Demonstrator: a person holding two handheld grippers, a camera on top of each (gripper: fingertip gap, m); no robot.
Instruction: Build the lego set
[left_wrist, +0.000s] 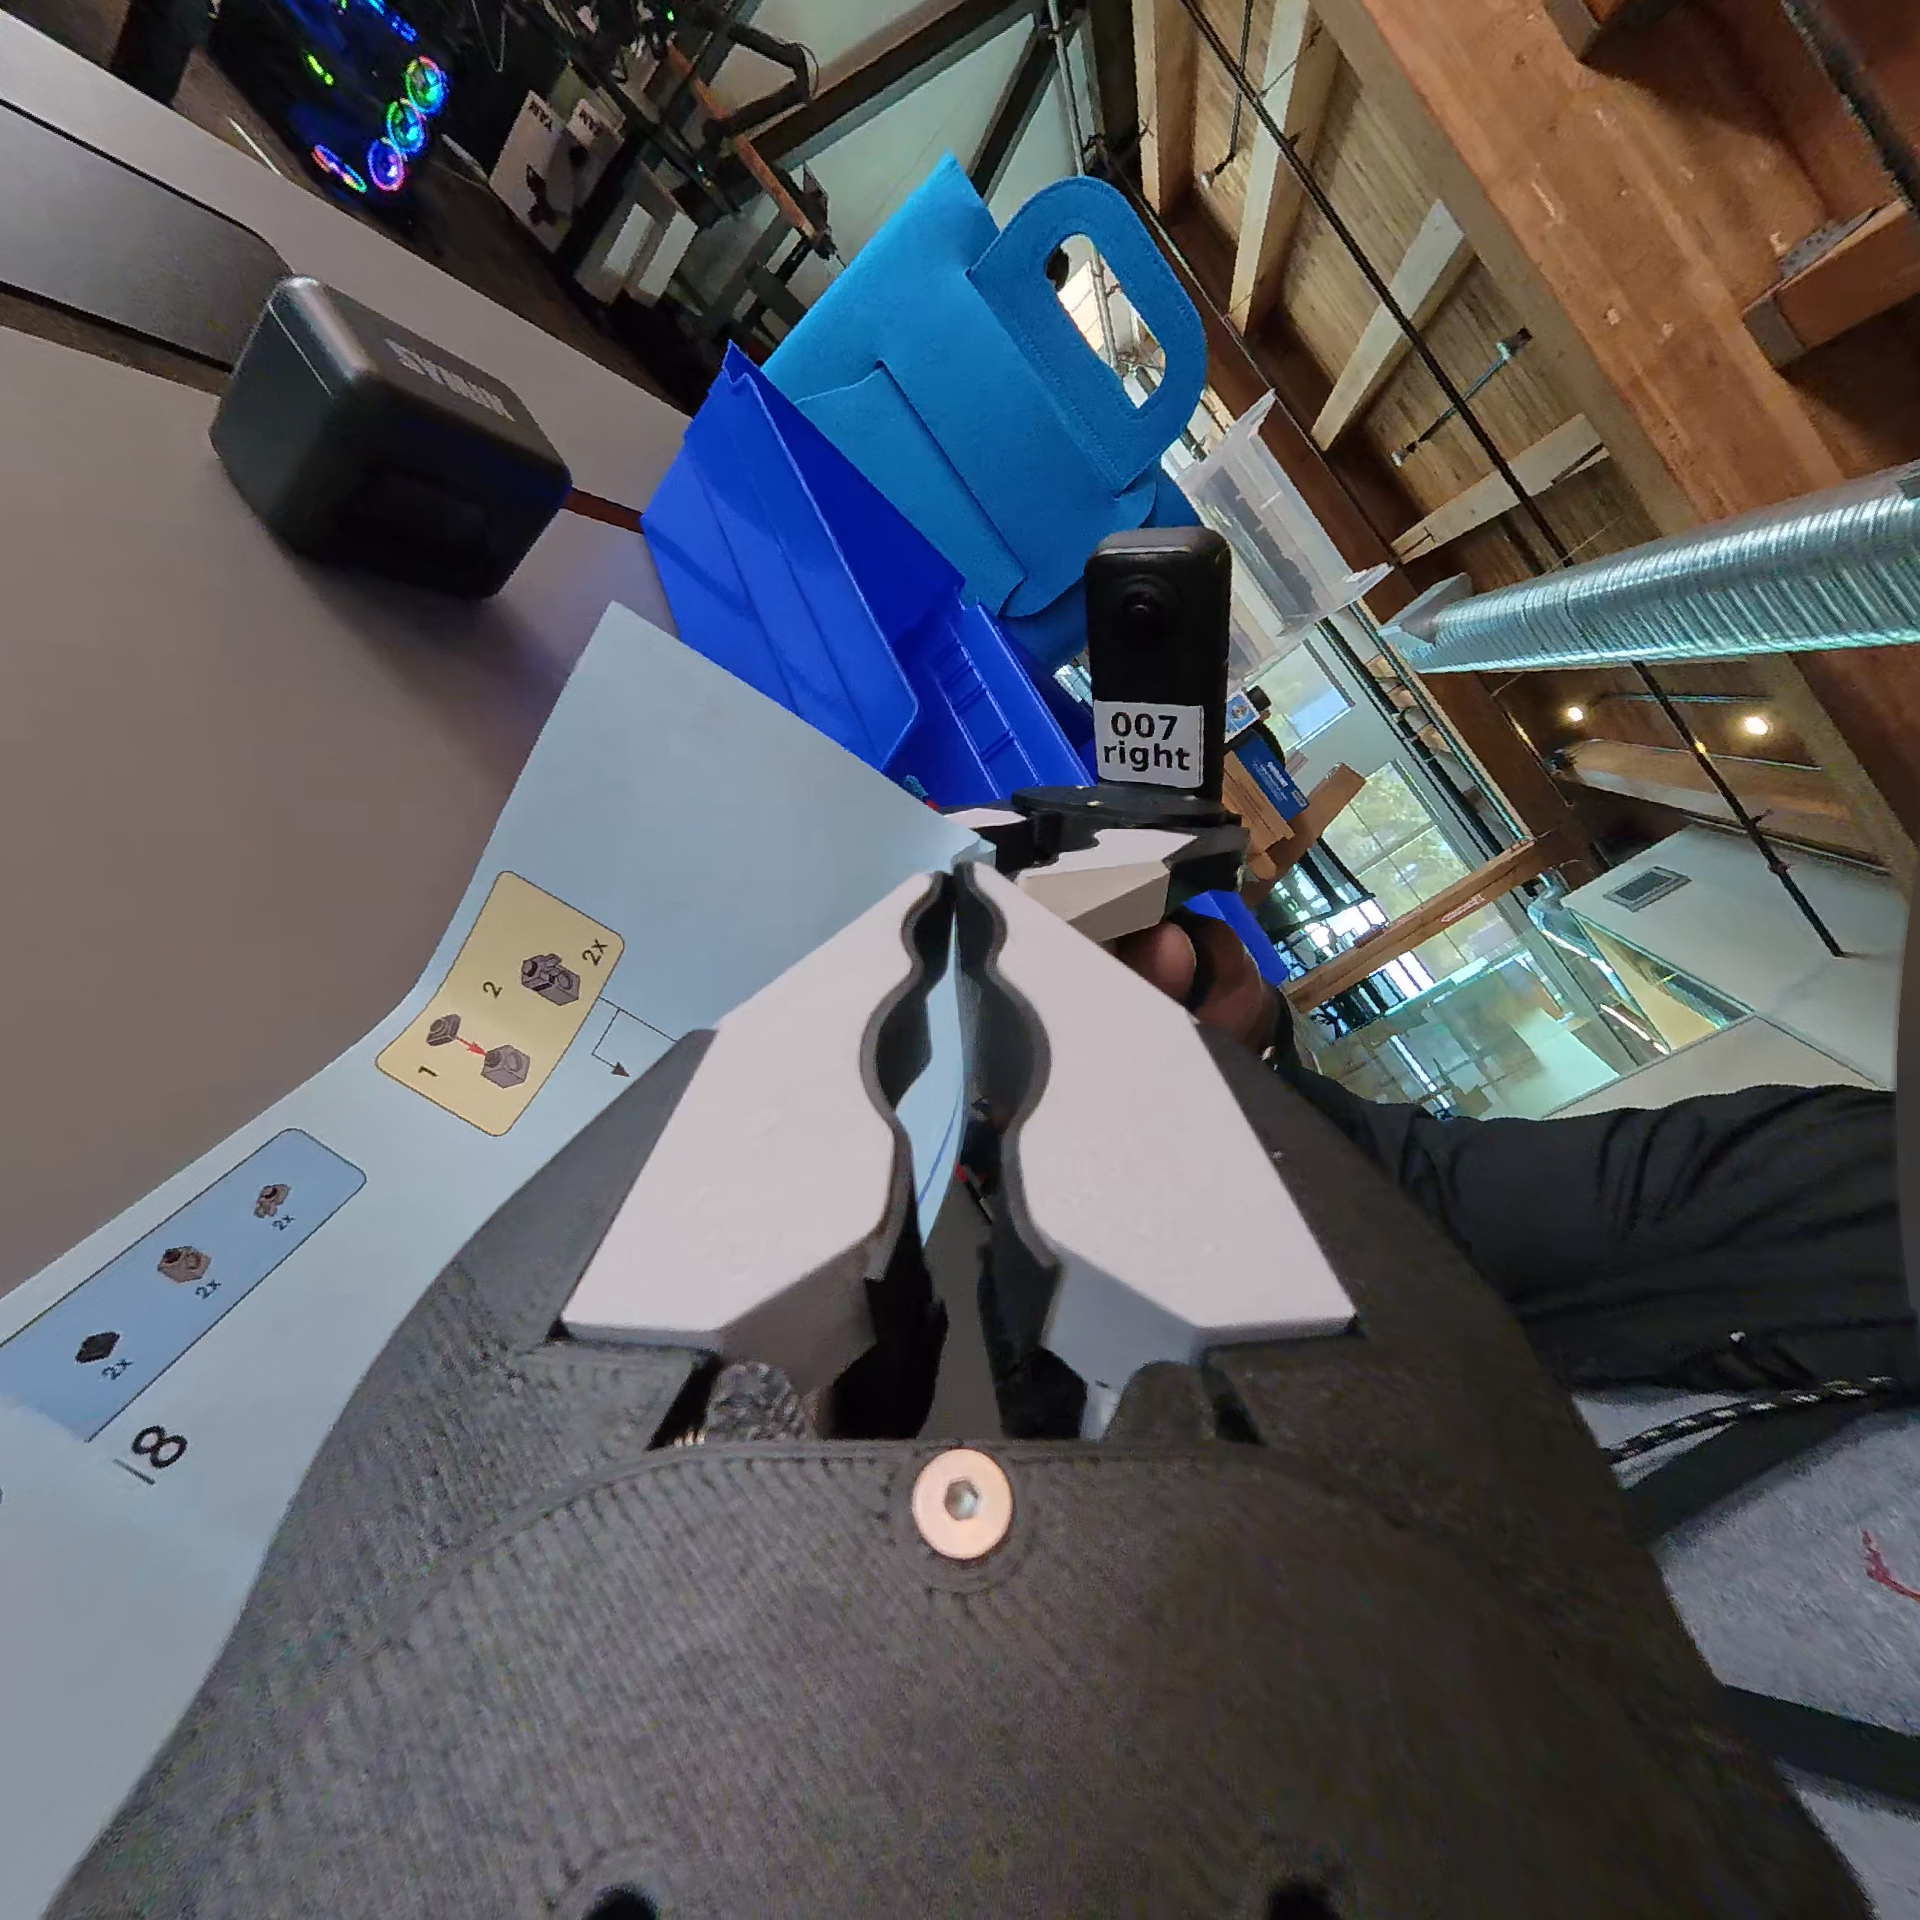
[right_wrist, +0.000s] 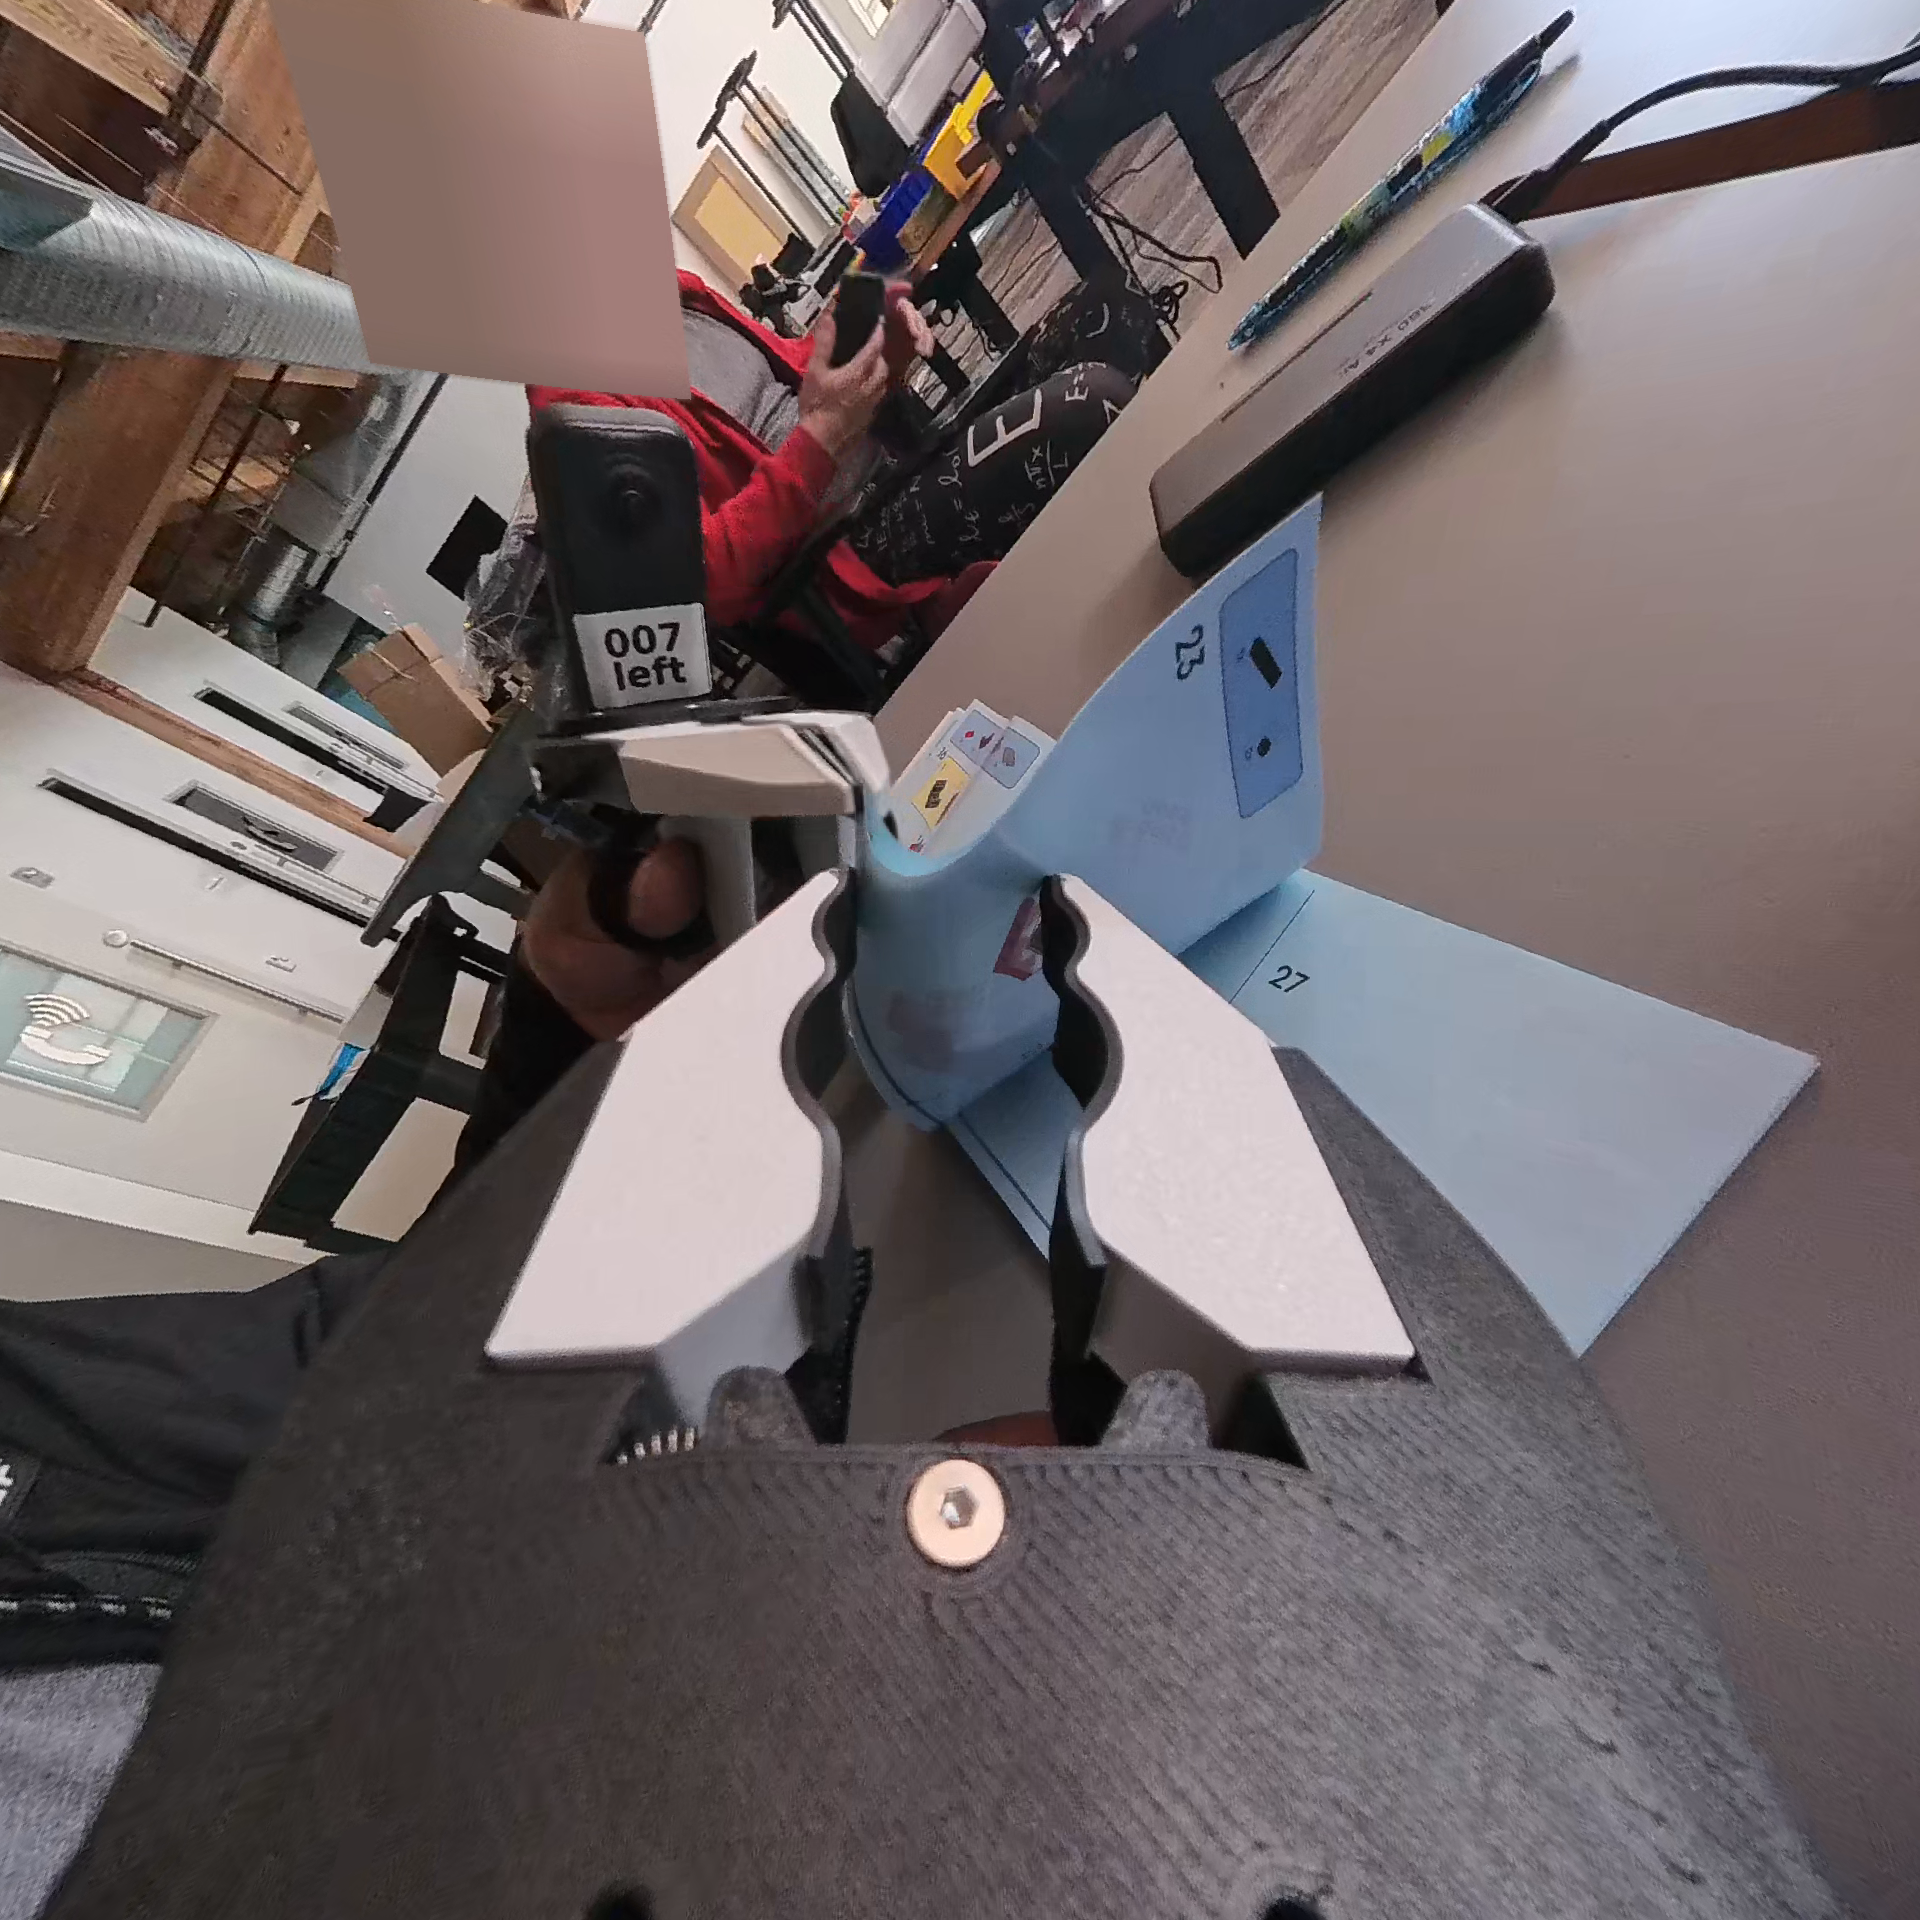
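Note:
The light-blue instruction booklet (left_wrist: 707, 790) lies open on the brown table (left_wrist: 208, 831), with some pages lifted and curled. My left gripper (left_wrist: 956, 883) is shut on the edge of a lifted page. It also shows in the right wrist view (right_wrist: 857, 774), pinching the top of the curled pages (right_wrist: 1174, 748). My right gripper (right_wrist: 945, 904) is open, its fingers on either side of the lower part of the curled pages without squeezing them. It also shows in the left wrist view (left_wrist: 1101, 873), just beyond the page edge. No loose bricks are in view.
A black box (left_wrist: 384, 436) sits on the table beyond the booklet. Blue bins (left_wrist: 810, 582) and a blue felt bag (left_wrist: 1018, 416) stand behind it. A flat dark device (right_wrist: 1351, 384), a pen (right_wrist: 1392, 177) and a cable (right_wrist: 1714, 94) lie past the booklet. A seated person (right_wrist: 769, 499) is behind. Only a small space, under 4 cm, lies between the two pairs of fingers. The flat dark device (right_wrist: 1351, 384) is about equally far from each gripper, around 25 cm.

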